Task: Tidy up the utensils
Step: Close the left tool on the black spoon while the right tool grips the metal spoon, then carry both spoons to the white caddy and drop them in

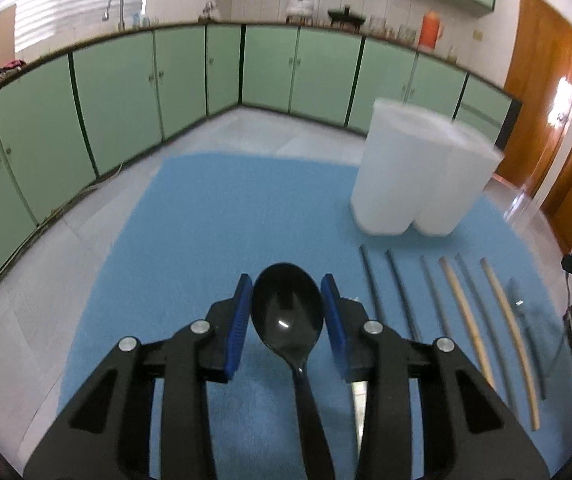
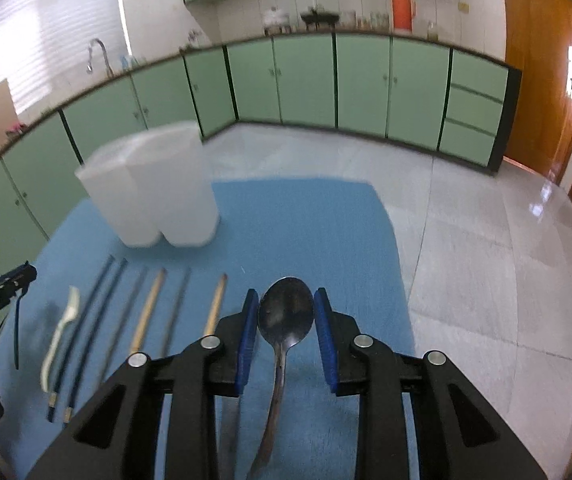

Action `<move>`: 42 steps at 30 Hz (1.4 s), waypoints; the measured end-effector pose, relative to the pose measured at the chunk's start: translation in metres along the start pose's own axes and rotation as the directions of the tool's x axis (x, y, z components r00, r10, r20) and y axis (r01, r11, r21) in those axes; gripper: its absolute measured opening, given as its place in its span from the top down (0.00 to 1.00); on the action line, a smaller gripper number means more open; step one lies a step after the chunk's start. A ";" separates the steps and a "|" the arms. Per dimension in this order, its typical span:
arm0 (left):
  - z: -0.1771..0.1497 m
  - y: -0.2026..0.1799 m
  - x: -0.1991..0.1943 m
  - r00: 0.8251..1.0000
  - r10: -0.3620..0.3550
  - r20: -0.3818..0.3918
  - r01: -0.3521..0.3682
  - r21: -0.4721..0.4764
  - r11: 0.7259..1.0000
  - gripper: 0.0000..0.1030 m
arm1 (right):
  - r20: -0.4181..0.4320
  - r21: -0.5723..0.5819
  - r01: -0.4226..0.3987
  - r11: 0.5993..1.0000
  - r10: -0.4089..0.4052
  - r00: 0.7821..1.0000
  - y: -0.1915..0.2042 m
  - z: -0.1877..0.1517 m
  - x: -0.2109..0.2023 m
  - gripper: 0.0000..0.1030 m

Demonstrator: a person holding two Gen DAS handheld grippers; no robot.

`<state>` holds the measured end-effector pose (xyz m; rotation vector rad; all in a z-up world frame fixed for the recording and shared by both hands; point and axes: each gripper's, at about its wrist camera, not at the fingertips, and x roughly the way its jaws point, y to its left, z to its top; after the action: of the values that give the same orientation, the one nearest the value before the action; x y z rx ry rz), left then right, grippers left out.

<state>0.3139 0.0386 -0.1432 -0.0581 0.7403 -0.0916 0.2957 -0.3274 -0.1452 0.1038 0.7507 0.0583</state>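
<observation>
Green cabinets ring your blue mat [image 1: 205, 208]. Your left gripper [image 1: 287, 312] clamps the black spoon [image 1: 287, 316], your right gripper [image 2: 286, 320] the metal spoon [image 2: 285, 316], handles trailing back toward you. The white holder [image 1: 418, 176] stands ahead between them, about equally near.

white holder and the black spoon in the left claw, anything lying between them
In the left wrist view only bare blue mat shows between the white holder and the black spoon; the chopsticks lie off to the right.
</observation>
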 end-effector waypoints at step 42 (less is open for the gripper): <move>0.167 -0.115 0.073 0.886 -0.096 0.453 0.080 0.054 0.995 0.67 | 0.307 -0.089 -0.071 0.994 0.095 0.947 0.081 0.175 0.069 0.73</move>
<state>0.4733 -0.0795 -0.0590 -0.0778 0.2638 -0.1712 0.4646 -0.2533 -0.0551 0.0690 0.4270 0.1476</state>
